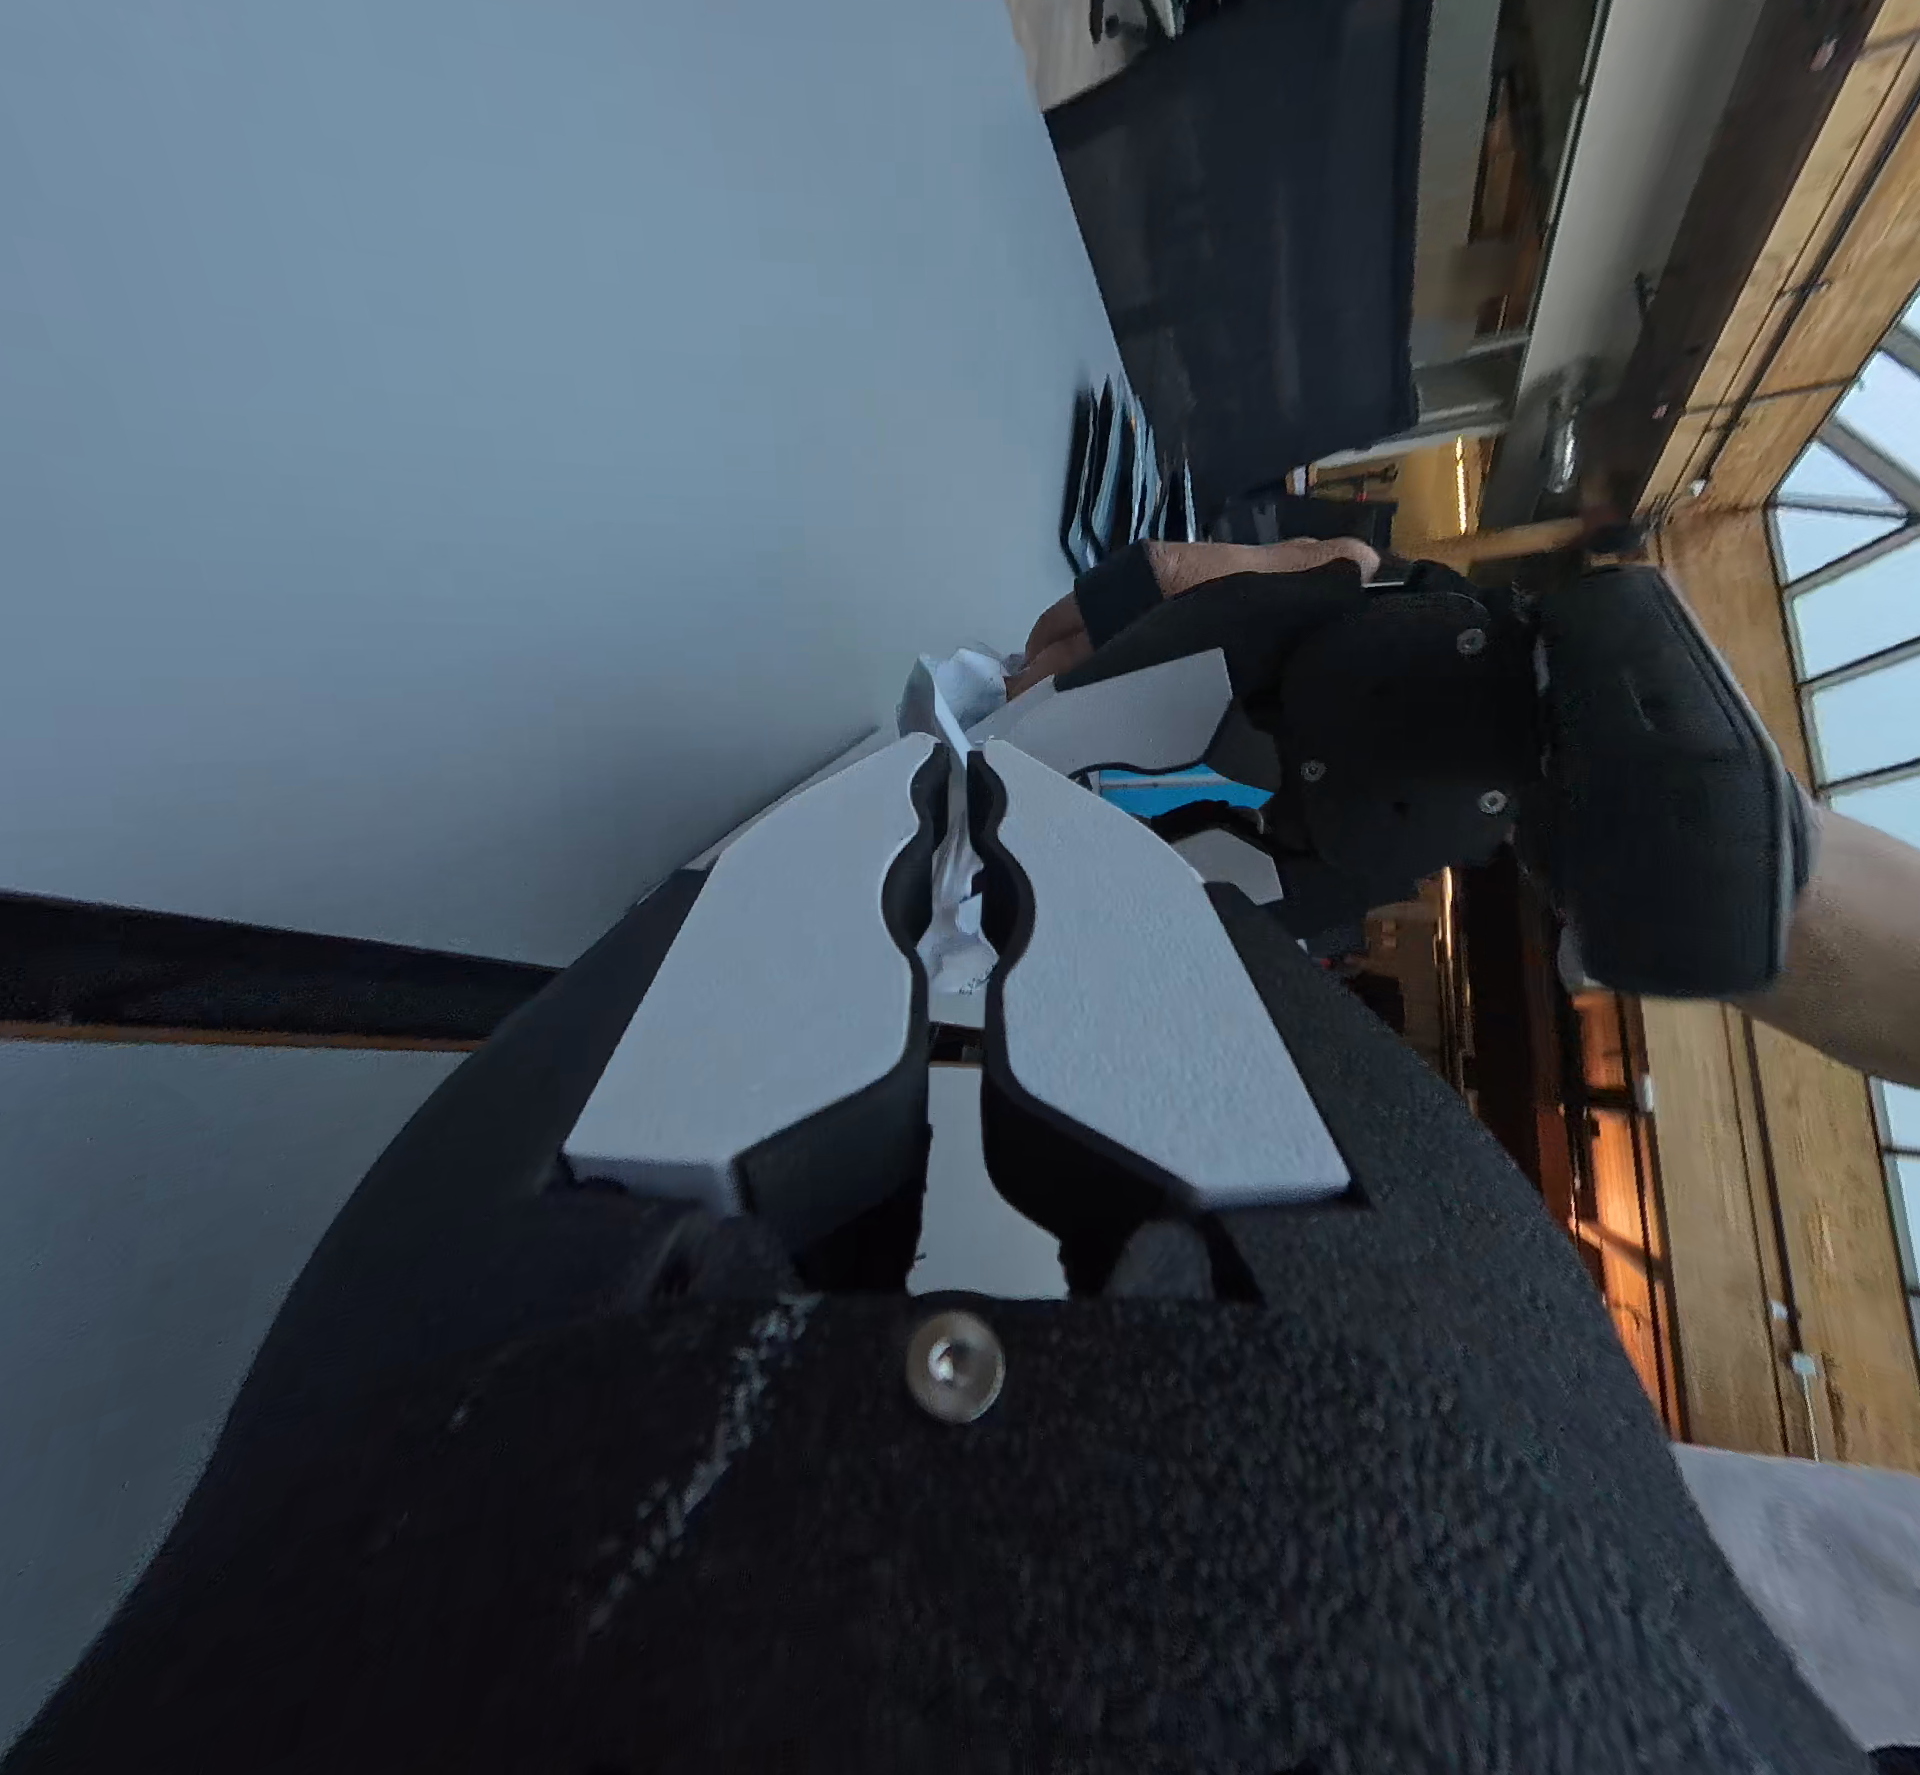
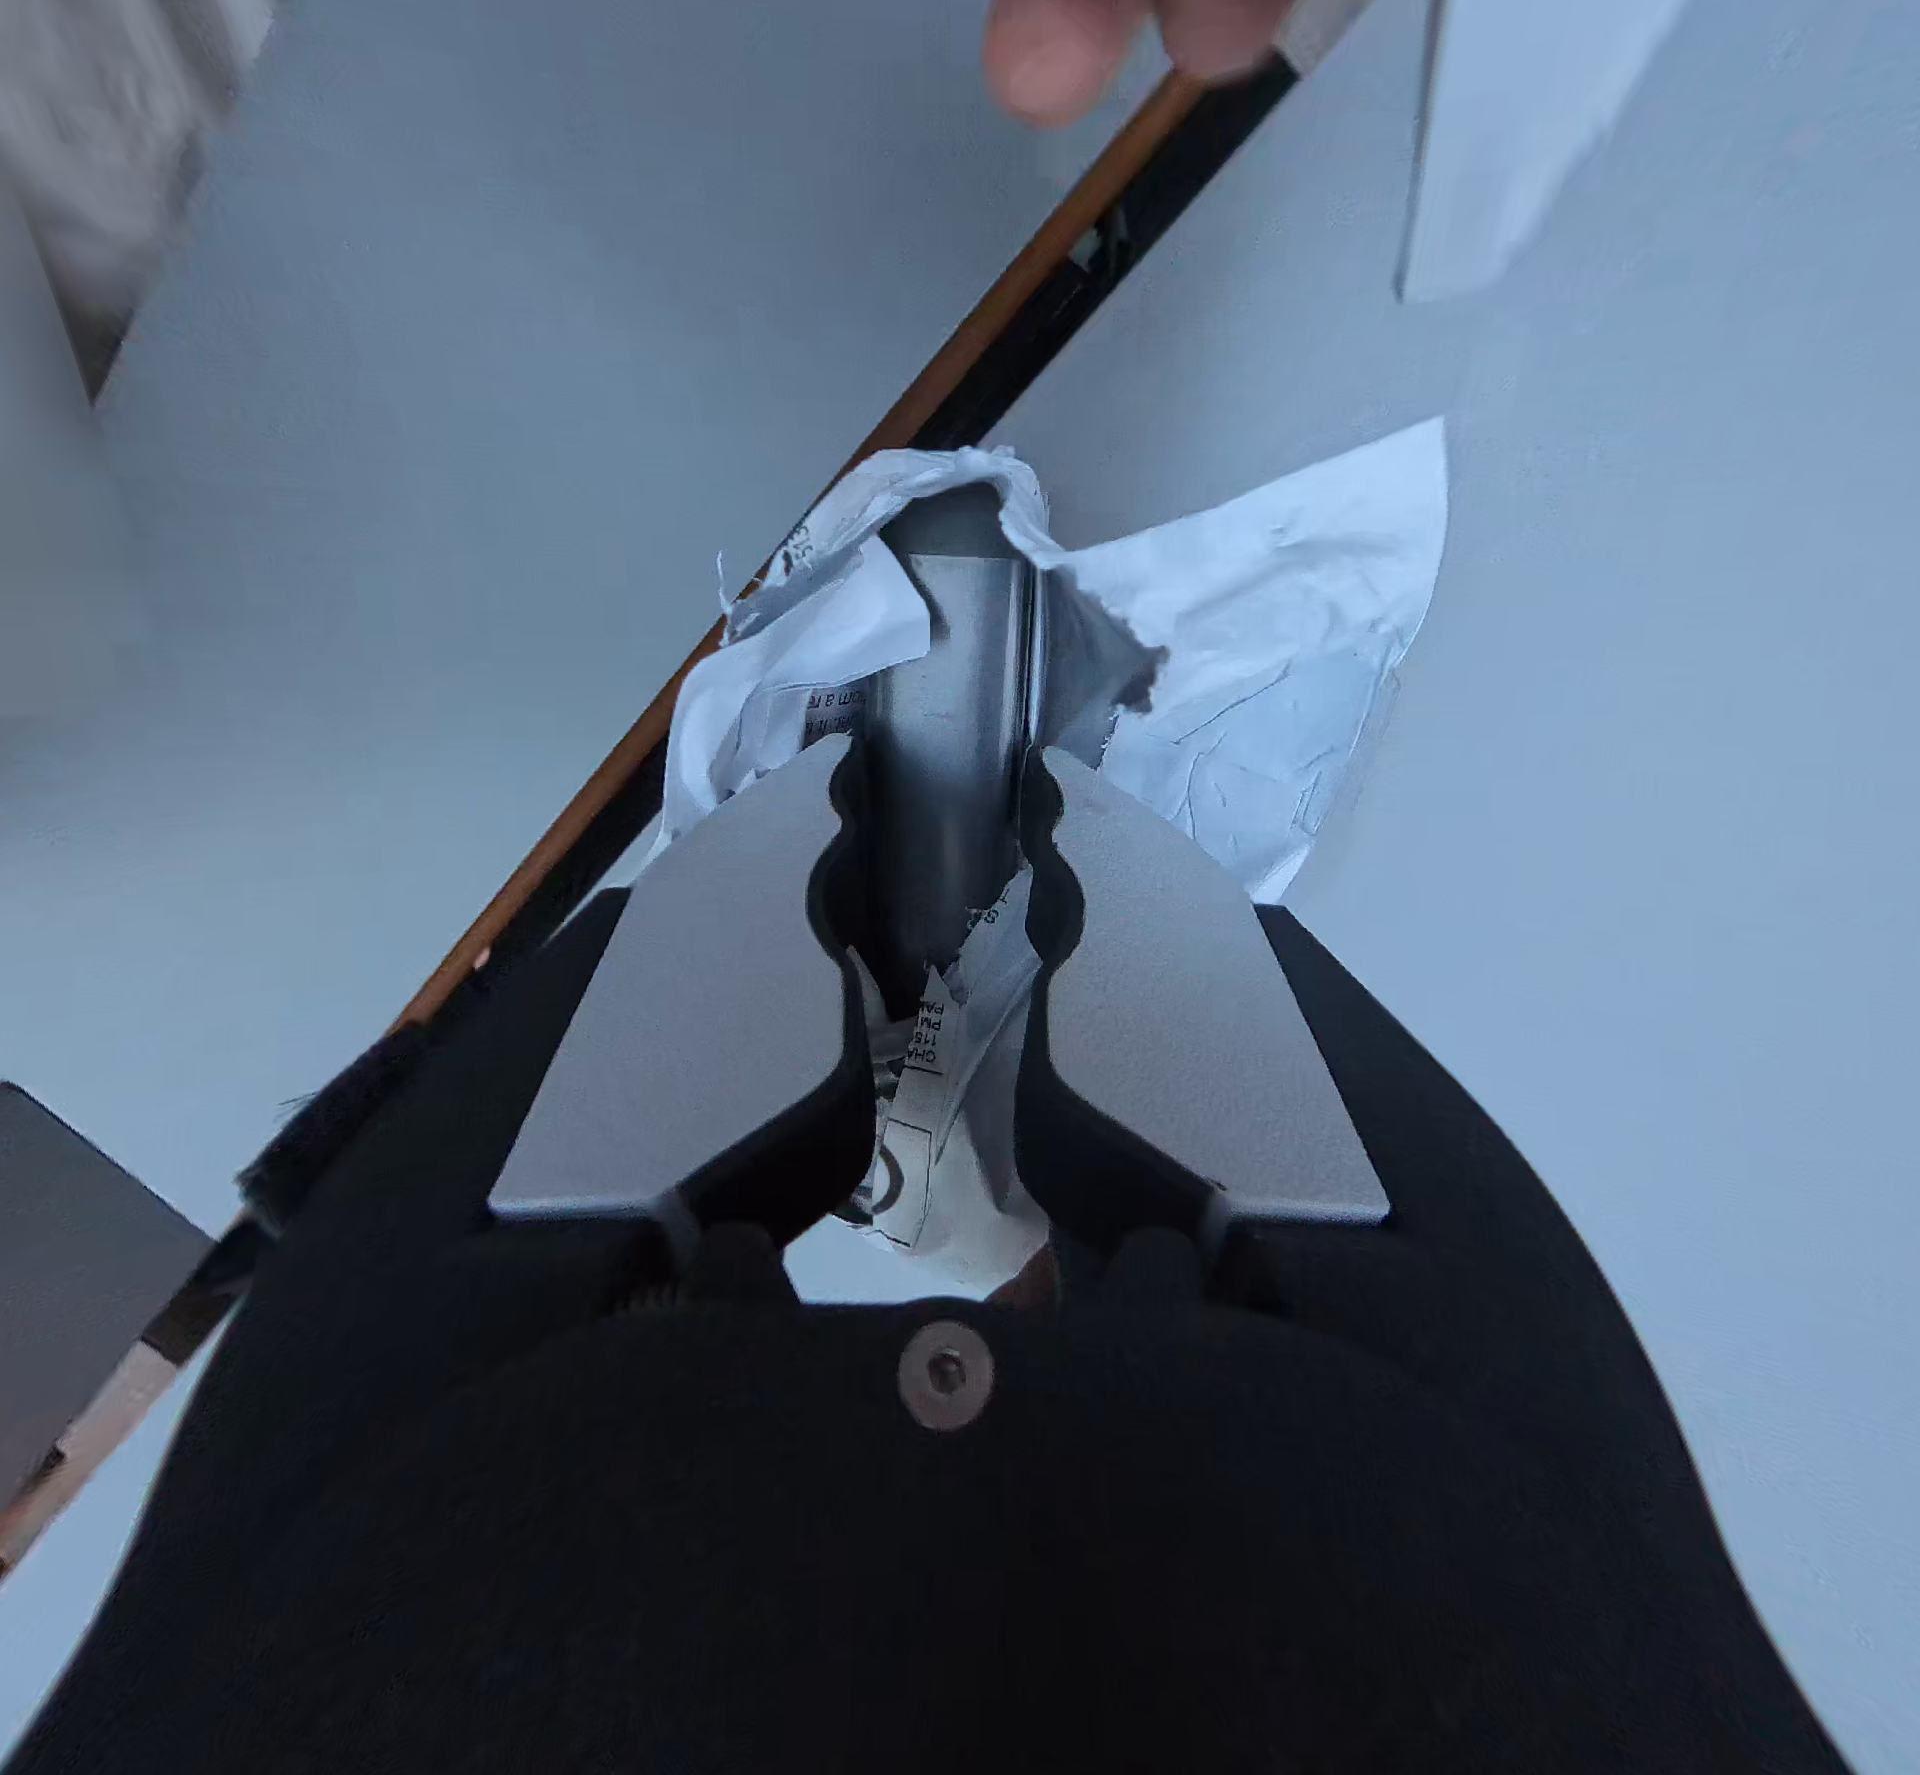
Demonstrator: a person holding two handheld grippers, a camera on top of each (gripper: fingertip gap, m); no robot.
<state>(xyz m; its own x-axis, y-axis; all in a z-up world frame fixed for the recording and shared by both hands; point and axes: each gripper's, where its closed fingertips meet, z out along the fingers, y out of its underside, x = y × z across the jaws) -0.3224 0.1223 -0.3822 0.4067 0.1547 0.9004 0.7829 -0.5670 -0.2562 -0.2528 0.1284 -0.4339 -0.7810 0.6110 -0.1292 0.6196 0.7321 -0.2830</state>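
Gripper on the left [image 1: 958, 769], with its pale grey fingers on a black body, is pressed nearly together at the centre of the left wrist view, pinching a torn, crumpled piece of white printed paper [image 1: 954, 904] that runs lengthwise up the narrow gap and pokes out beyond the tips. Just past those tips, toward the right of centre, sits the right gripper [image 1: 1049, 717] held by a hand in a black fingerless glove [image 1: 1226, 603], so the two tools meet almost tip to tip on the same paper. In the right wrist view the right gripper [image 2: 940, 769] is spread only slightly, clamped on the same crumpled white paper [image 2: 1268, 645], whose torn flaps fan out above and to the upper right of the fingers; a dark grey finger of the other gripper shows through the tear. The paper's long axis follows the fingers, straight ahead of both tools. Beneath lies the pale grey-blue counter [image 2: 416, 478], crossed by a diagonal dark seam with a wooden edge [image 2: 935, 416]. Bare fingertips [image 2: 1049, 32] appear blurred at the top edge, beside a white sheet [image 2: 1558, 63] in the upper right.
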